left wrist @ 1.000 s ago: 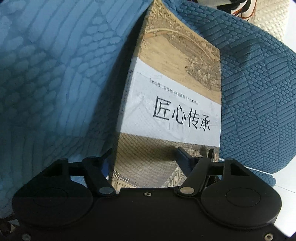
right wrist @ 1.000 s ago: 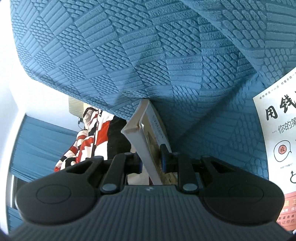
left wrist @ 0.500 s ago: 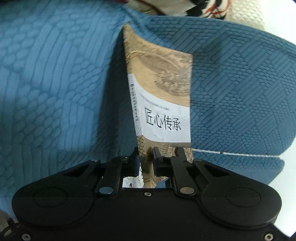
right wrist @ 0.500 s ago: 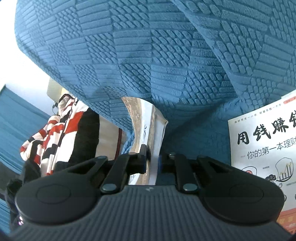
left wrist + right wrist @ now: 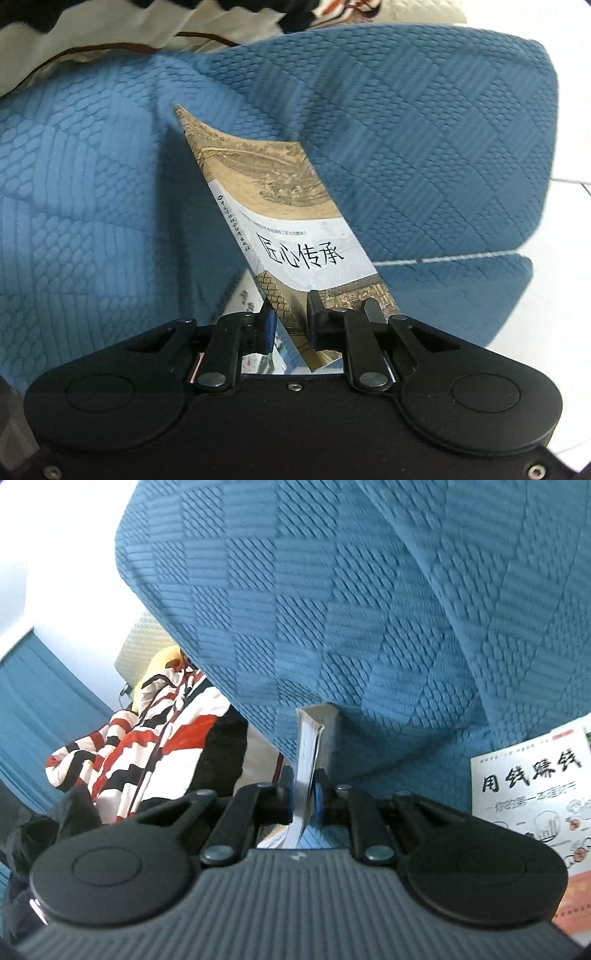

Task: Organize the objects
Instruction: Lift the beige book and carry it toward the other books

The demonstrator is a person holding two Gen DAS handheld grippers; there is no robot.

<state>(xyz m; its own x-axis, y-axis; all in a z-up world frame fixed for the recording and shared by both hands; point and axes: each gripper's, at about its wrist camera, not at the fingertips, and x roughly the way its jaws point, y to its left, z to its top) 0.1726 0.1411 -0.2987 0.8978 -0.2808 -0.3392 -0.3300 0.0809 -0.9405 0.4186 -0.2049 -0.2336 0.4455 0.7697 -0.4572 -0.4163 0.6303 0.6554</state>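
Blue quilted sofa (image 5: 424, 147) fills most of both views; the textured cover forms the backdrop behind everything. White tiled floor (image 5: 561, 295) shows at the right edge of the left wrist view.

A striped red, white and black garment (image 5: 147, 746) lies beyond the sofa's edge, at left in the right wrist view.

Second book, white cover with black characters (image 5: 532, 797), lies flat on the sofa cushion at the right of the right wrist view, well apart from either gripper.

Main item: the tan-and-white book (image 5: 295, 236), cover showing an old painted scene and a white title band. It is lifted off the cushion and tilted, spine toward the left of the left wrist view, far corner pointing into the crease between the cushions.

Left hand-held gripper (image 5: 290, 317): its jaws are opening slightly, yet the pads still press the book's near lower corner from both sides. The book extends up and away from the fingertips.

Right hand-held gripper (image 5: 304, 794): jaws drawn close and clamped on the same book (image 5: 308, 746), seen here edge-on, white page block upright between the pads. The book rises straight ahead of the fingers toward the sofa.
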